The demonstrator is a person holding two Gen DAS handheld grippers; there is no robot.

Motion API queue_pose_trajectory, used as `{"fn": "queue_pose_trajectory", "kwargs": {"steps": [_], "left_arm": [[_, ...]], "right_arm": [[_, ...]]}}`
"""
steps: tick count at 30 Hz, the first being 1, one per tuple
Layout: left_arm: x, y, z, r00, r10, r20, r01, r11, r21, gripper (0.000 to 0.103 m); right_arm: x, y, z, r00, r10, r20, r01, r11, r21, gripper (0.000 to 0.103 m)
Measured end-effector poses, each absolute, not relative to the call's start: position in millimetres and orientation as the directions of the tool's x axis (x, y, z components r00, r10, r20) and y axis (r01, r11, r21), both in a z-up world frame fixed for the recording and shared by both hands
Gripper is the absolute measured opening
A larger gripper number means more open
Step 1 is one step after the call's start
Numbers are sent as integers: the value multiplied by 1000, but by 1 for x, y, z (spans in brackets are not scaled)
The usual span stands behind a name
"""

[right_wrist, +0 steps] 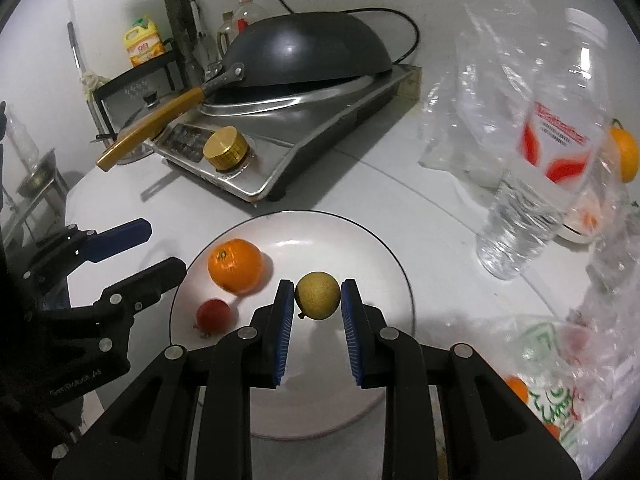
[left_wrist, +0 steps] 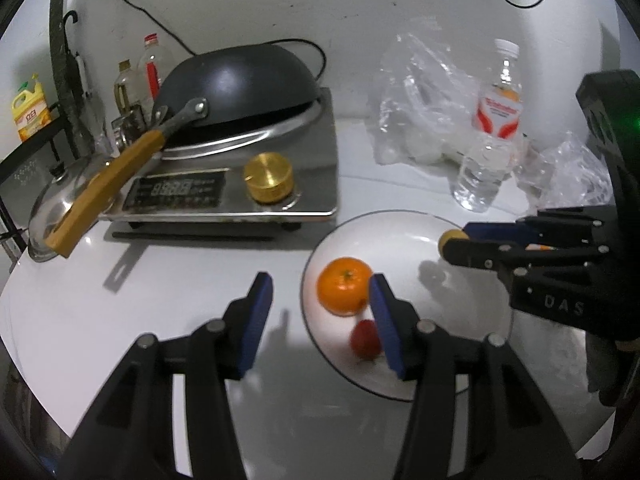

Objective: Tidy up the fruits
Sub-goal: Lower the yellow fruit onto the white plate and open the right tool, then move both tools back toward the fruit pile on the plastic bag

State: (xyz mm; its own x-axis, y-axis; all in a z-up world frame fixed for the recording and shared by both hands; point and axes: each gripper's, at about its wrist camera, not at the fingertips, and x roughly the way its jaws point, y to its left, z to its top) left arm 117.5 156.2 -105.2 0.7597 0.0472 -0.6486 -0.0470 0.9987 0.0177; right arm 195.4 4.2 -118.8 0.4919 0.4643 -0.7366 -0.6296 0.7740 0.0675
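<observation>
A white plate (right_wrist: 384, 248) (left_wrist: 400, 236) with a dark rim lies on the white counter. On it rest an orange (right_wrist: 235, 265) (left_wrist: 343, 291) and a small red fruit (right_wrist: 213, 315) (left_wrist: 365, 345). My right gripper (right_wrist: 318, 298) (left_wrist: 450, 242) is shut on a small yellow-green fruit (right_wrist: 317, 295) (left_wrist: 447, 237), held above the plate. My left gripper (left_wrist: 320, 308) (right_wrist: 166, 246) stands open with nothing between its fingers, just left of the plate; its right finger partly covers the red fruit in the left wrist view.
An induction cooker (left_wrist: 240, 184) with an overturned black wok (left_wrist: 236, 84) stands at the back left. A water bottle (left_wrist: 490, 128), crumpled clear plastic bags (left_wrist: 416, 96) and more oranges (right_wrist: 624, 152) in bags lie at the right. Oil bottles (left_wrist: 128, 84) stand behind the cooker.
</observation>
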Motion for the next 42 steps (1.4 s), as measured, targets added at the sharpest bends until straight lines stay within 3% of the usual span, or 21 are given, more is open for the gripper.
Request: {"fn": "queue_pose_trajectory", "kwargs": {"steps": [7, 28, 42], "left_arm": [[115, 173, -102, 800, 43, -598, -48, 999, 7, 52], [125, 201, -119, 780, 63, -622, -126, 990, -58, 53], [107, 188, -104, 792, 87, -604, -137, 990, -37, 55]], "right_arm": [[212, 32, -131, 468, 455, -758, -639, 766, 66, 26], [230, 53, -148, 488, 421, -765, -597, 800, 60, 26], [206, 31, -120, 551, 424, -719, -572, 819, 46, 30]]}}
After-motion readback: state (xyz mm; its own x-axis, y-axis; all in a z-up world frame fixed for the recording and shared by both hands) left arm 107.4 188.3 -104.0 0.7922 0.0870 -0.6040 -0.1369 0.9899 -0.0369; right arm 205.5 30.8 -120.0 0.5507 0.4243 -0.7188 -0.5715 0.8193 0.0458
